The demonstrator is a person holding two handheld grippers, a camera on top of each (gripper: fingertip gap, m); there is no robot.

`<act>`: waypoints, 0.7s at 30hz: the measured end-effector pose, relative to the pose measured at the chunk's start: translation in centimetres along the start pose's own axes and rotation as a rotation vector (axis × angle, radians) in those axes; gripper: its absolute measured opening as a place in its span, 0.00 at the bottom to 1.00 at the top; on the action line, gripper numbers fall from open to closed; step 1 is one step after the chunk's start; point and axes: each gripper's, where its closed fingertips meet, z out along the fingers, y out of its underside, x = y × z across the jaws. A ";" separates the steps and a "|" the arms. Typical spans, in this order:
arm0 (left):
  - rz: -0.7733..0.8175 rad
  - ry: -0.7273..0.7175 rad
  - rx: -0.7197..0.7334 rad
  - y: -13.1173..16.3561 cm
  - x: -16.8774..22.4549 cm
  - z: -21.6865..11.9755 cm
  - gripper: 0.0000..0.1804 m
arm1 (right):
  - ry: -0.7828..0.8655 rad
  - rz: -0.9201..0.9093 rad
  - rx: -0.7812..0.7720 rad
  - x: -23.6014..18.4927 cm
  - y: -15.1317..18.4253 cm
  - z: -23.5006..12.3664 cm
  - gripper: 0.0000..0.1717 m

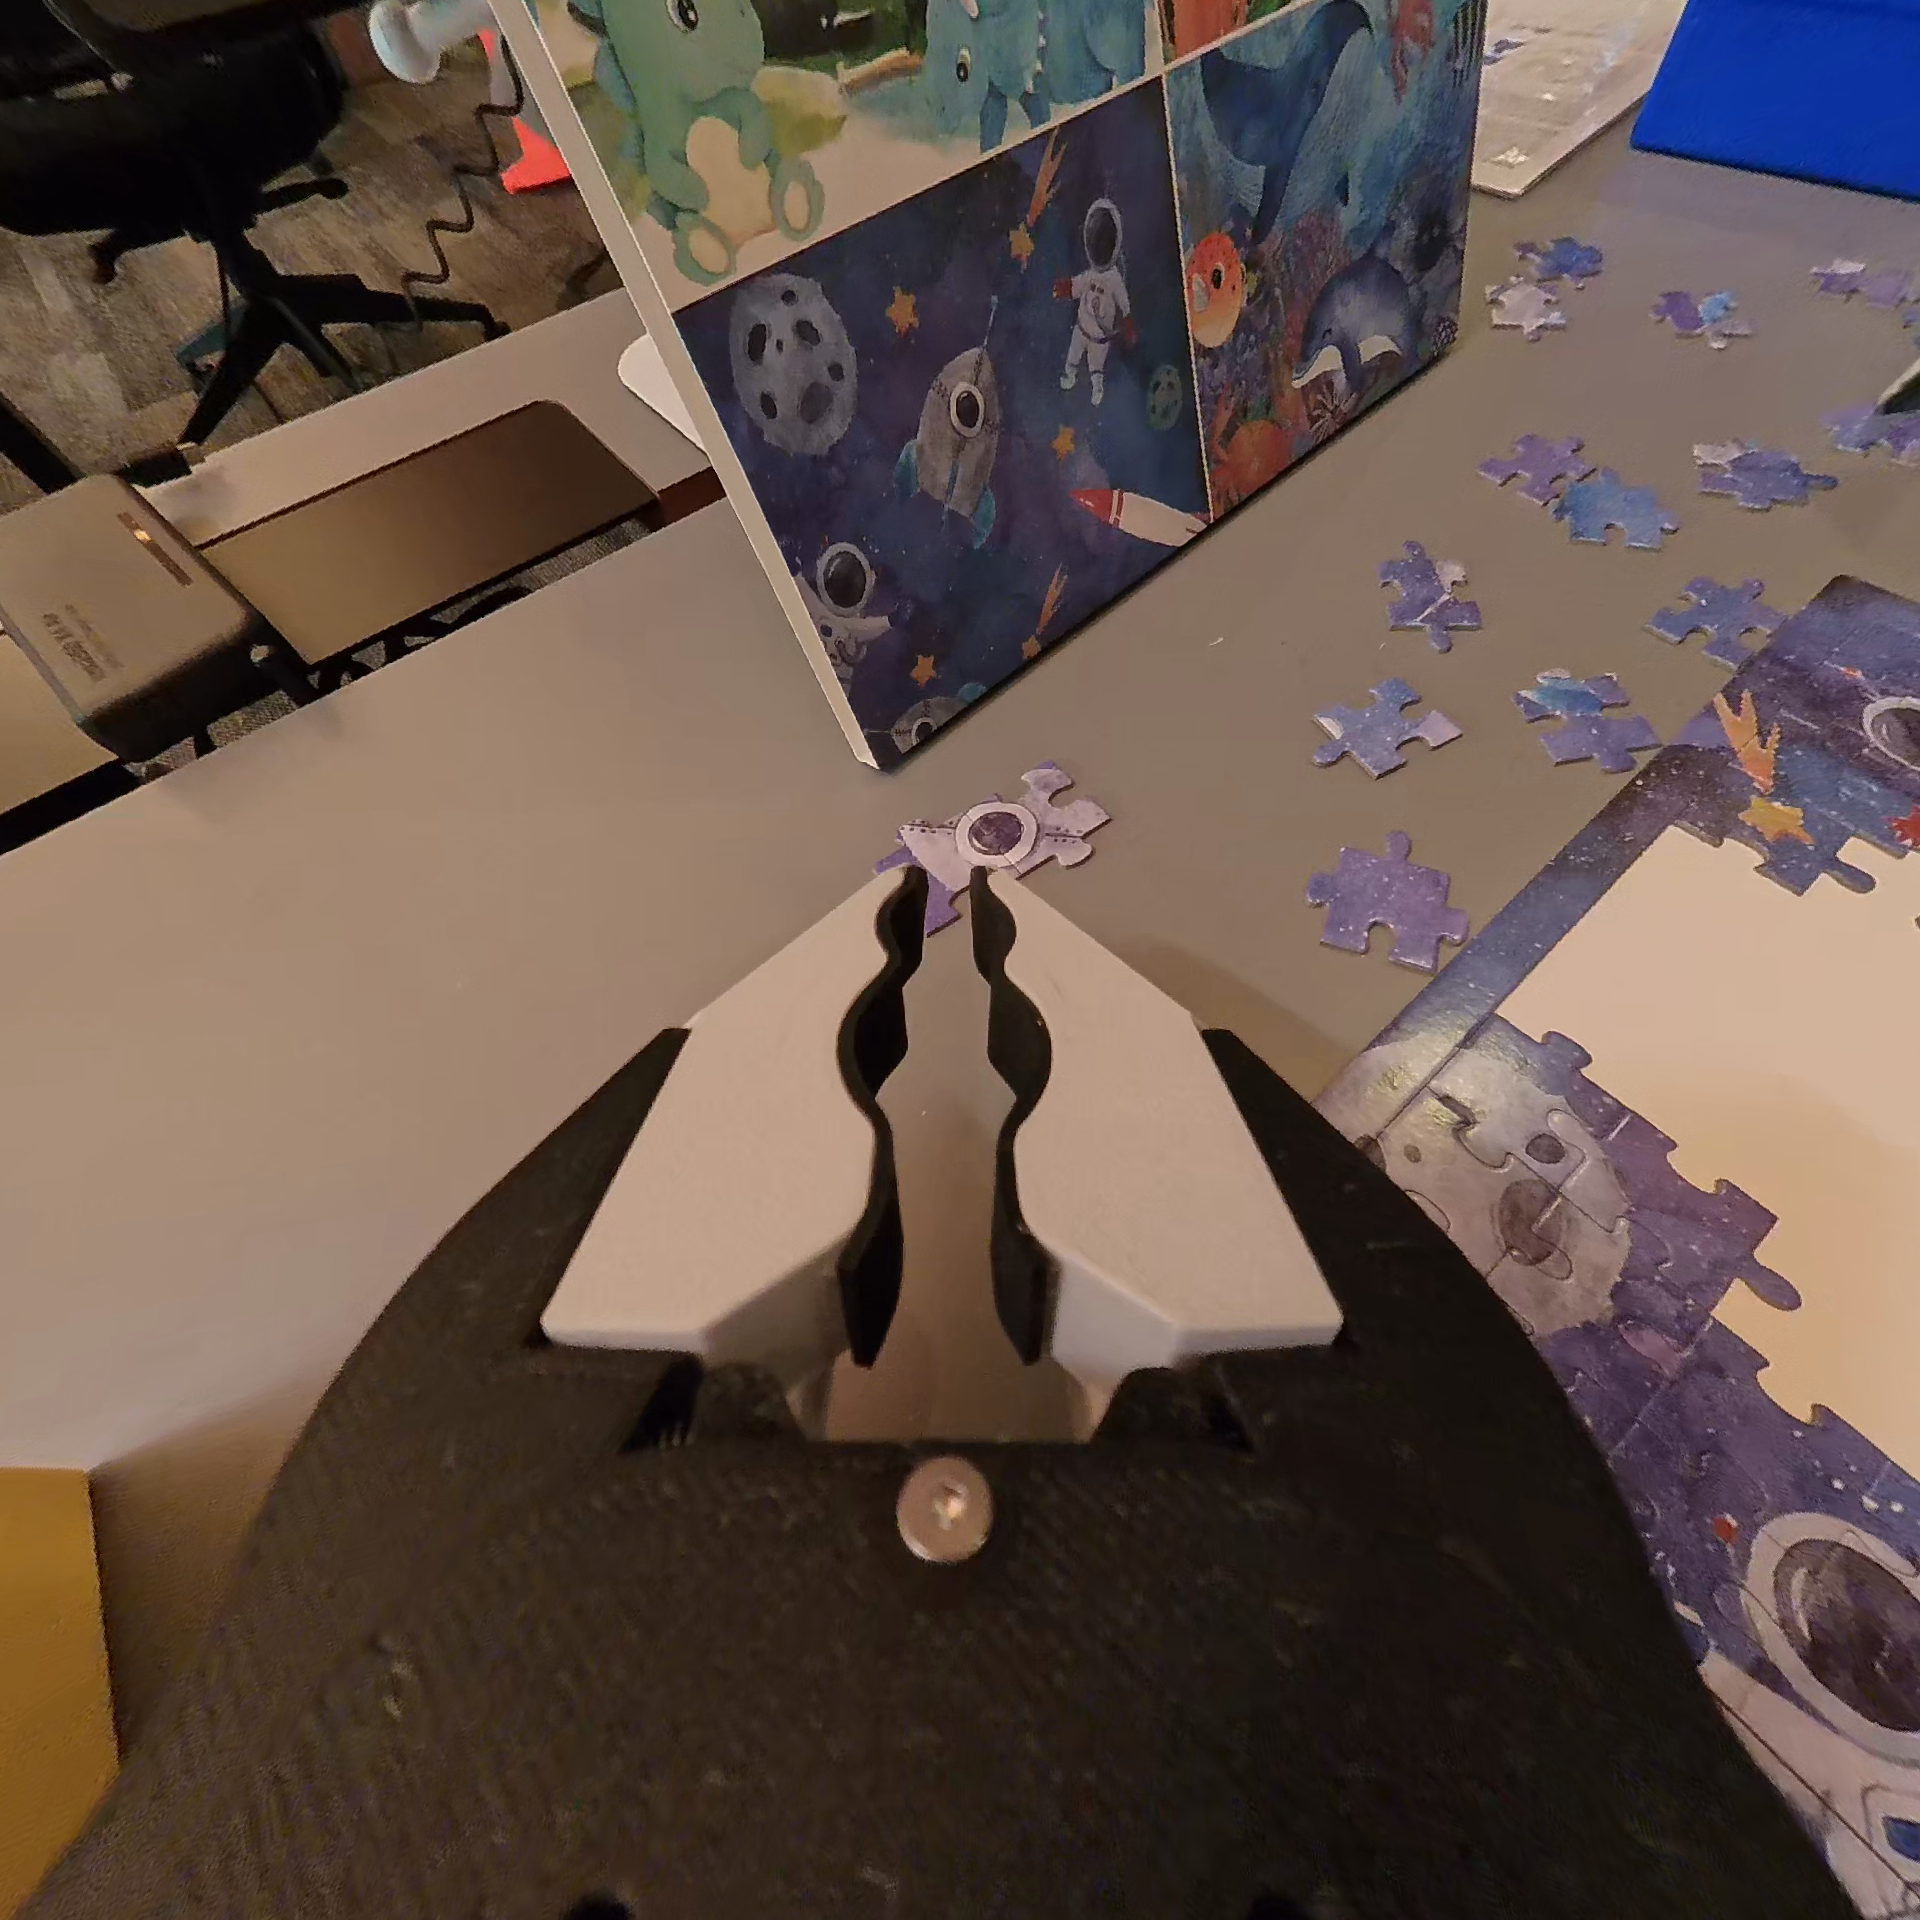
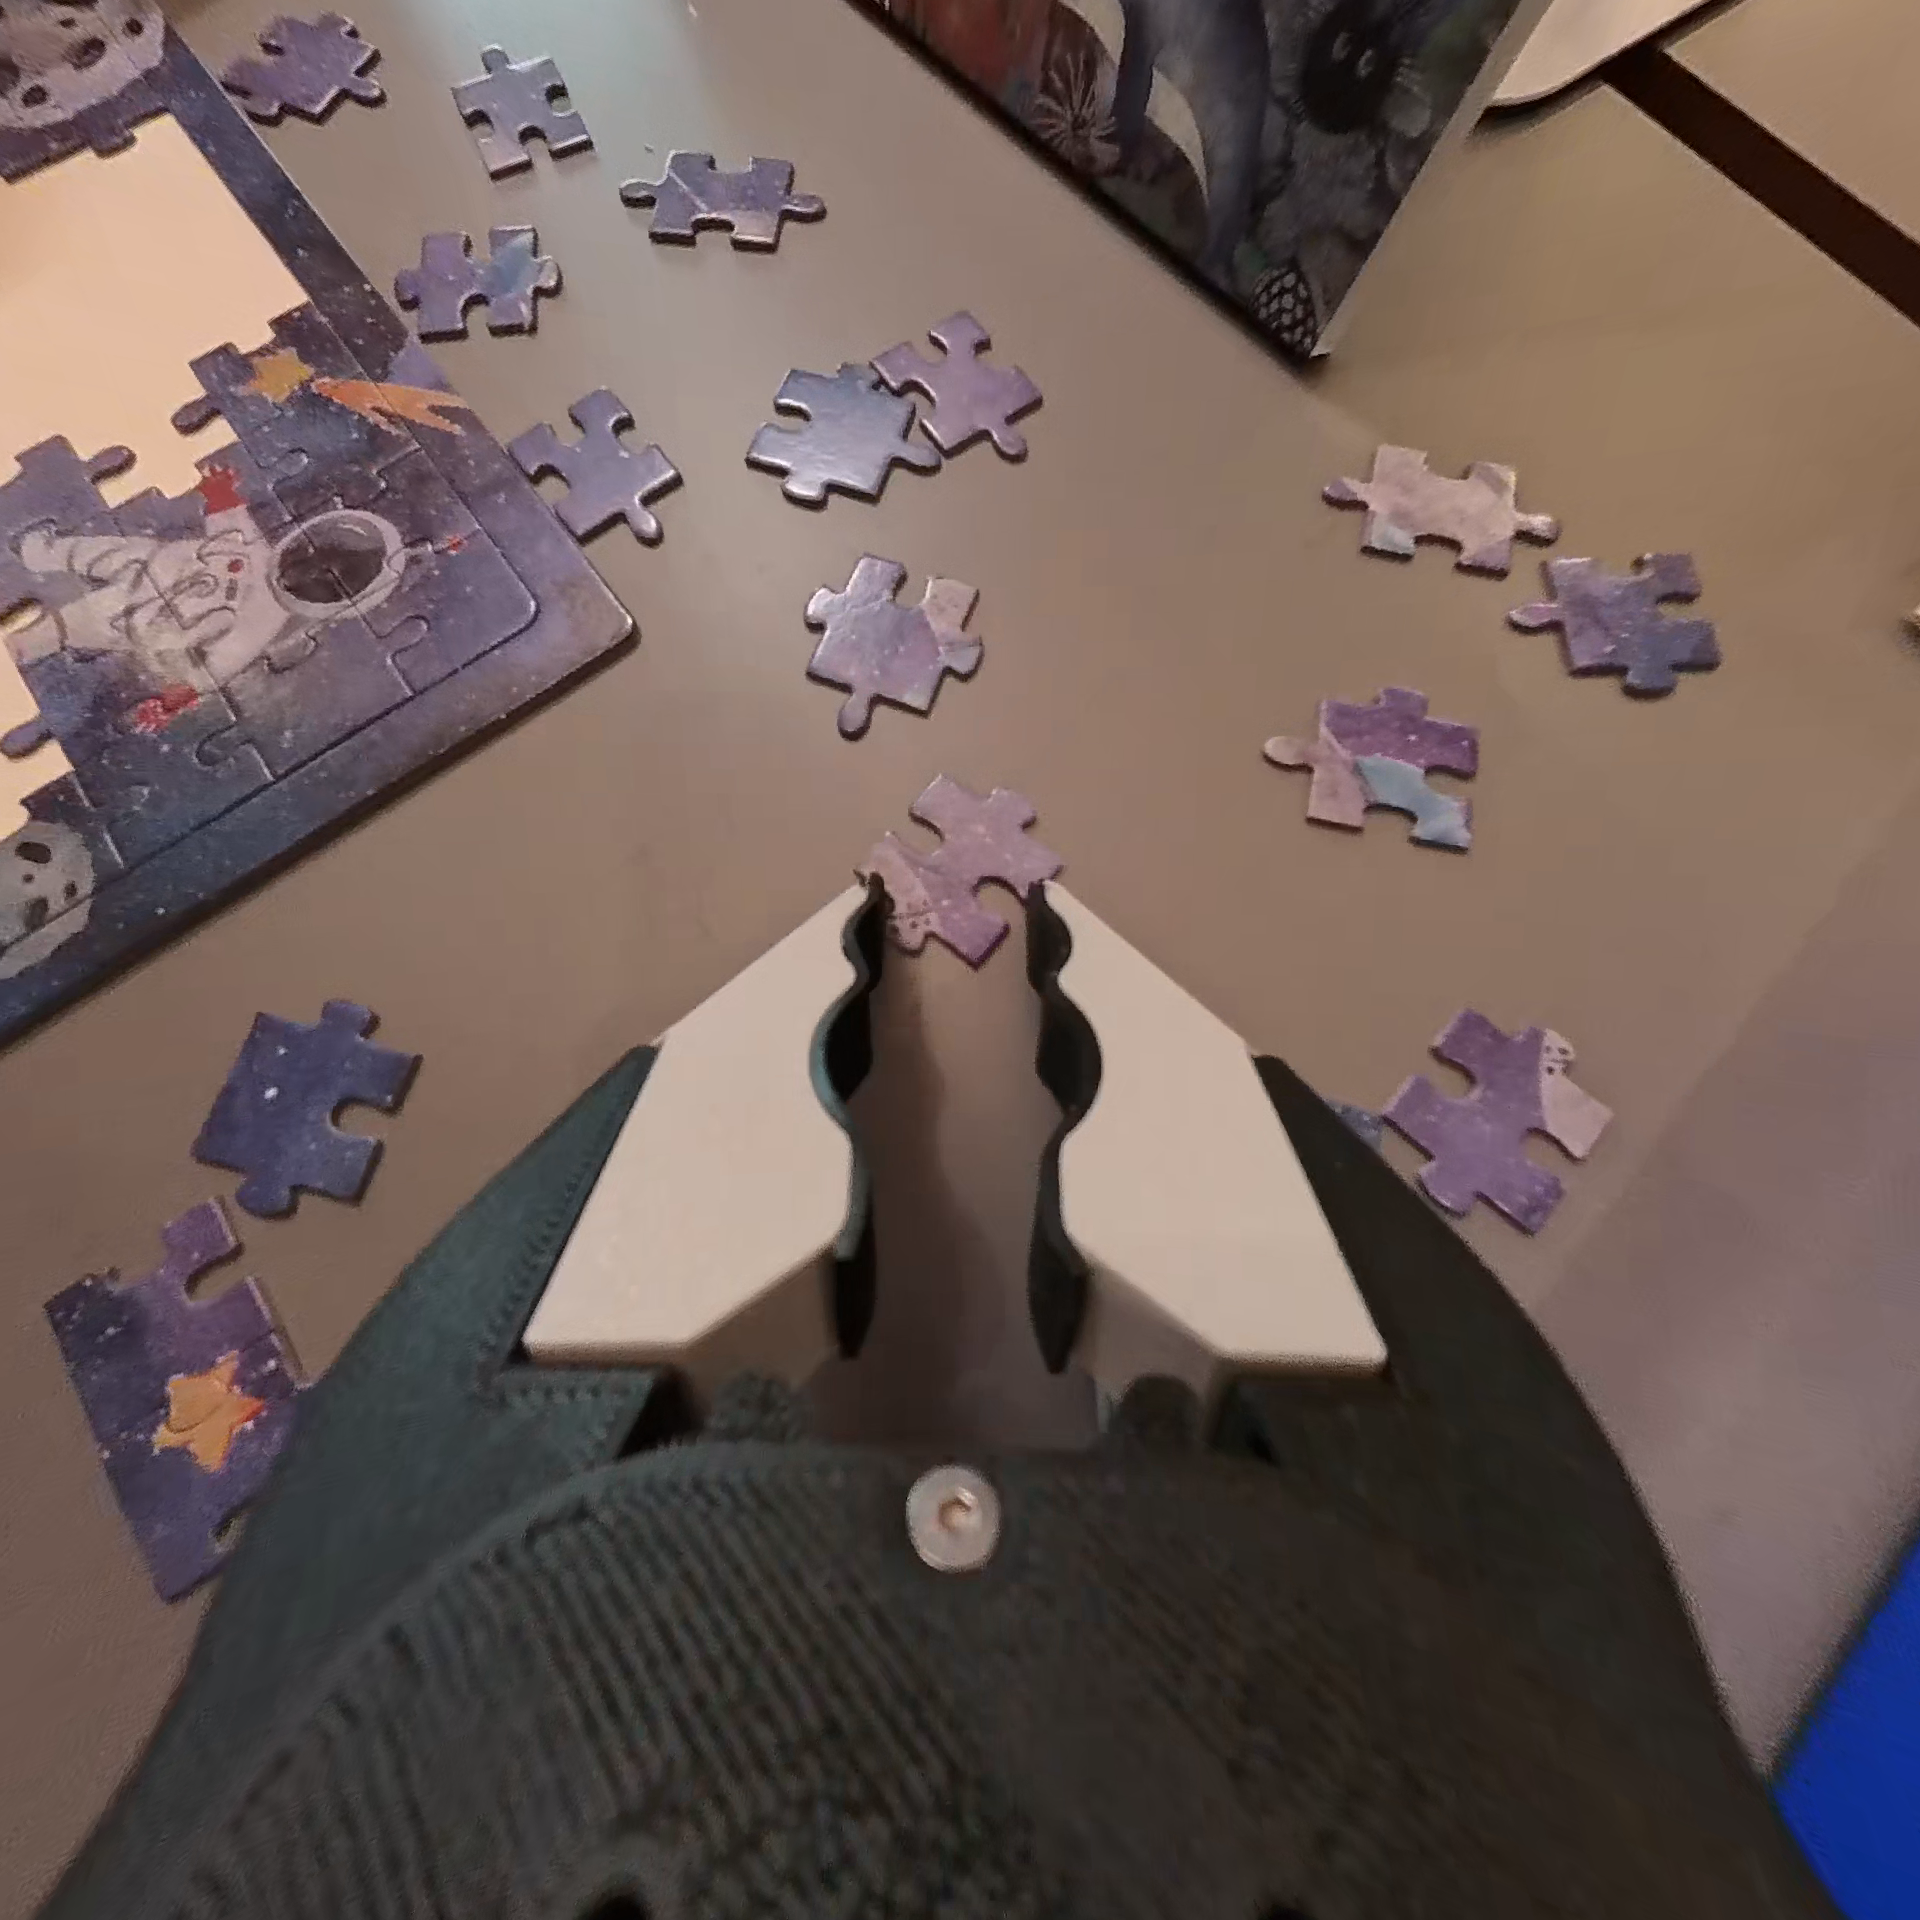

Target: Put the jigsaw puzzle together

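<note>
My left gripper (image 1: 948,878) is low over the grey table (image 1: 468,935), its fingers nearly together. They pinch the near corner of two joined pale purple puzzle pieces (image 1: 1023,831) that bear a round porthole and lie just in front of the picture box (image 1: 987,416). My right gripper (image 2: 956,899) has its fingertips against both sides of a single purple puzzle piece (image 2: 977,847) with a dotted pale patch. That piece lies flat on the table among loose pieces. Neither view shows the other gripper.
A partly filled space puzzle in its frame lies right of the left gripper (image 1: 1558,894) and far left of the right one (image 2: 582,623). Several loose purple pieces (image 2: 894,644) are scattered around. The box also shows in the right wrist view (image 2: 1299,156). A blue object (image 1: 1787,94) stands at the back right. The grippers' ends are close to 40 cm from one another. The blue object (image 1: 1787,94) is about 20 cm from my right fingertips and 55 cm from my left.
</note>
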 end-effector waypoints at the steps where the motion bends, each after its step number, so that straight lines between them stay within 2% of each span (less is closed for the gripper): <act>1: 0.000 0.002 -0.002 0.1 0.0 0.0 0.04 | -0.001 -0.001 -0.001 0.0 0.0 0.0 0.15; 3: 0.001 0.002 -0.005 0.1 0.0 0.1 0.04 | -0.005 -0.006 -0.002 -0.1 0.0 -0.1 0.09; 9: 0.002 0.004 -0.011 0.3 0.1 0.2 0.04 | -0.003 -0.016 0.002 -0.2 -0.1 -0.1 0.04; 21: 0.006 0.006 -0.016 0.4 0.1 0.3 0.04 | 0.039 0.002 0.003 0.6 -0.1 -0.2 0.05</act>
